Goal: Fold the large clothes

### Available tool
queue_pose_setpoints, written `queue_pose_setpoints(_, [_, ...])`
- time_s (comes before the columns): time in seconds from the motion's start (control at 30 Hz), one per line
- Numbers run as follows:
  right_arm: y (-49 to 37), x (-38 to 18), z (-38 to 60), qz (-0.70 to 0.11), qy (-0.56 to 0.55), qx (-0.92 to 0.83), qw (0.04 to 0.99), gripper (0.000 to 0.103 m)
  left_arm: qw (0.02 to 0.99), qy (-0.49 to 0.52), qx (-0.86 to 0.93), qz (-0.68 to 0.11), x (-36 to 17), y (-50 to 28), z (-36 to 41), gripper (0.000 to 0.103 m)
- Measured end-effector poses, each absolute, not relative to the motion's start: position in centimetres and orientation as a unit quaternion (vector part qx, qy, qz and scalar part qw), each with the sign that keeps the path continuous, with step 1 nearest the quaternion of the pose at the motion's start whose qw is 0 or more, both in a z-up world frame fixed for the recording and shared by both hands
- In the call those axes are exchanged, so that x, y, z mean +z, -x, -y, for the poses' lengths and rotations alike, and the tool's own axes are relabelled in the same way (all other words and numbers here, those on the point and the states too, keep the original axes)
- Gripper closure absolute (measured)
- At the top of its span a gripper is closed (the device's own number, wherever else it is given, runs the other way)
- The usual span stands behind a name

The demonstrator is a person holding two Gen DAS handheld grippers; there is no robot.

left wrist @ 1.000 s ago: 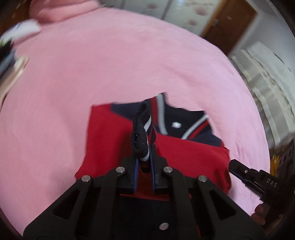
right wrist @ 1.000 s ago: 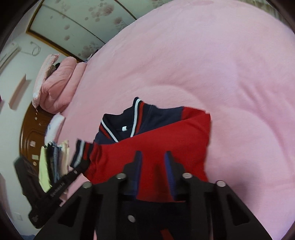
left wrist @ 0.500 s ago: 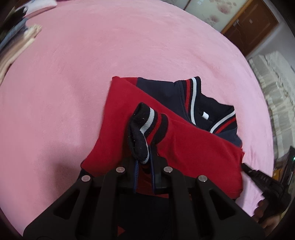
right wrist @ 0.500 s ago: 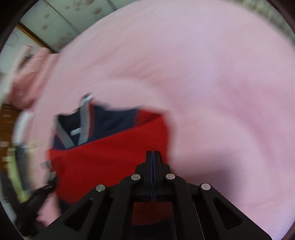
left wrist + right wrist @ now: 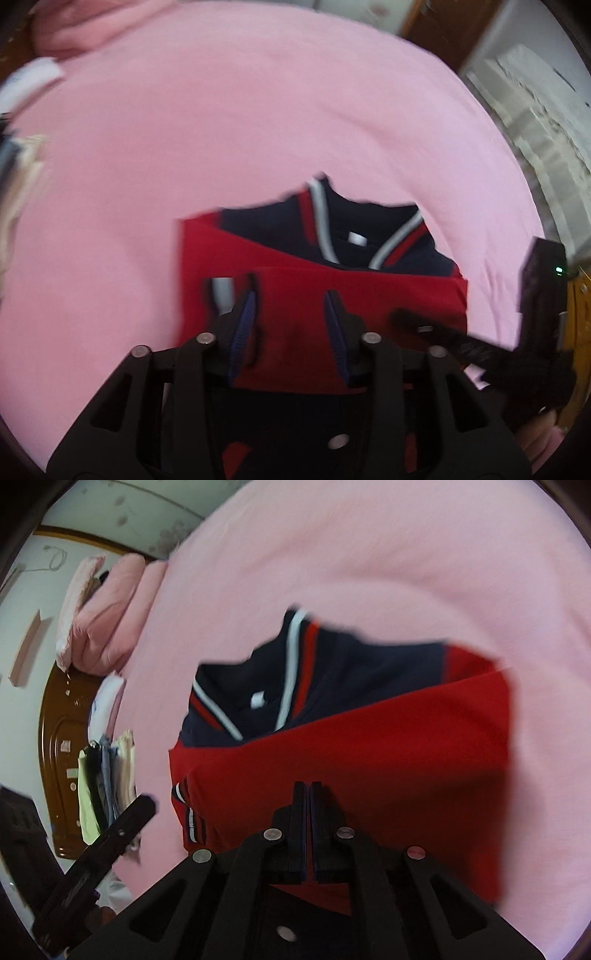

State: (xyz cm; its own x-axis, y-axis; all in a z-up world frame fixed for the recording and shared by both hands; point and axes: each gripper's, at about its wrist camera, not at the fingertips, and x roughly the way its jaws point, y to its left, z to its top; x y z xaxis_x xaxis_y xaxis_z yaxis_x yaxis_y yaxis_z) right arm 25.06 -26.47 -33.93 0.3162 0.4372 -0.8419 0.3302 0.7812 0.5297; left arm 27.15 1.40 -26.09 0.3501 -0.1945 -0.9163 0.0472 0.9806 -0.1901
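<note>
Red and navy jacket (image 5: pixel 321 295) lies partly folded on the pink bedspread (image 5: pixel 221 129), collar end away from both cameras. Collar (image 5: pixel 295 664) is navy with white and red stripes, white label inside it. A red panel is folded across the body below the collar.

Striped cuff (image 5: pixel 221 291) lies flat on the red fabric at the jacket's left edge, just beside the left gripper (image 5: pixel 290 328). Its jaws have just been opening; they stand apart over the red fabric with nothing pinched between the pads.

Right gripper (image 5: pixel 306 812): jaws closed together, pads meeting. They sit over the jacket's near red edge; cannot tell whether any fabric is caught between them.

No containers in view.

Around the jacket: pink pillows (image 5: pixel 107 616) beyond its collar end at the head of the bed, against a wooden headboard (image 5: pixel 55 775). A stack of folded clothes (image 5: pixel 107 775) stands to the jacket's left by that headboard. Nothing lies on the bedspread between jacket and stack. Left view is motion-blurred.
</note>
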Motion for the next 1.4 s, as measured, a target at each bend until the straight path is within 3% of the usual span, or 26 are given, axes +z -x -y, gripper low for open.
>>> queue_pose_setpoints(0.03, [-25.6,-34.6,26.0,-0.593,-0.33,0.032,0.734,0.101,0.808,0.065,-0.072,-0.581,-27.1,-27.9,-0.9,0.096])
queue_pose_setpoints(0.17, [-26.3,-36.0,26.7,-0.584,-0.344,0.044,0.734,0.101,0.755,0.097,-0.045,-0.647,-31.9,-30.2,-1.1,0.103])
queue_pose_setpoints(0.33, [-23.1,-36.6,34.3,-0.535,-0.384,-0.027,0.752,0.103,0.775,0.108,-0.043,-0.622,-32.5,-30.5,-3.4,0.103])
queue_pose_setpoints(0.53, [-20.3,-34.9,37.8,-0.538,-0.322,-0.164,0.762,0.103,0.779,0.115,-0.056,-0.614,-31.5,-30.4,-4.2,0.103])
queue_pose_setpoints(0.67, [-20.7,-33.1,34.7,-0.525,-0.329,-0.084,0.781,0.103,0.789,0.106,-0.08,-0.6,-29.3,-29.3,-3.4,0.103])
queue_pose_setpoints(0.8, [-21.5,-34.9,31.0,-0.554,-0.381,0.002,0.74,0.101,0.754,0.106,-0.105,-0.64,-30.8,-28.5,-2.1,0.103])
queue_pose_setpoints(0.97, [-20.9,-37.0,29.7,-0.564,-0.385,-0.011,0.73,0.101,0.764,0.057,-0.074,-0.638,-32.0,-28.1,-2.7,0.103])
queue_pose_setpoints(1.13, [-18.4,-37.0,33.9,-0.551,-0.383,-0.041,0.74,0.103,0.761,0.104,-0.081,-0.635,-32.5,-28.1,-5.4,0.103])
queue_pose_setpoints(1.3, [-15.8,-35.2,37.2,-0.55,-0.321,-0.163,0.753,0.102,0.764,0.105,-0.073,-0.632,-32.0,-28.1,-5.4,0.103])
queue_pose_setpoints(1.4, [-13.2,-32.3,39.0,-0.505,-0.342,-0.16,0.776,0.102,0.777,0.082,-0.072,-0.62,-30.1,-26.9,-4.3,0.103])
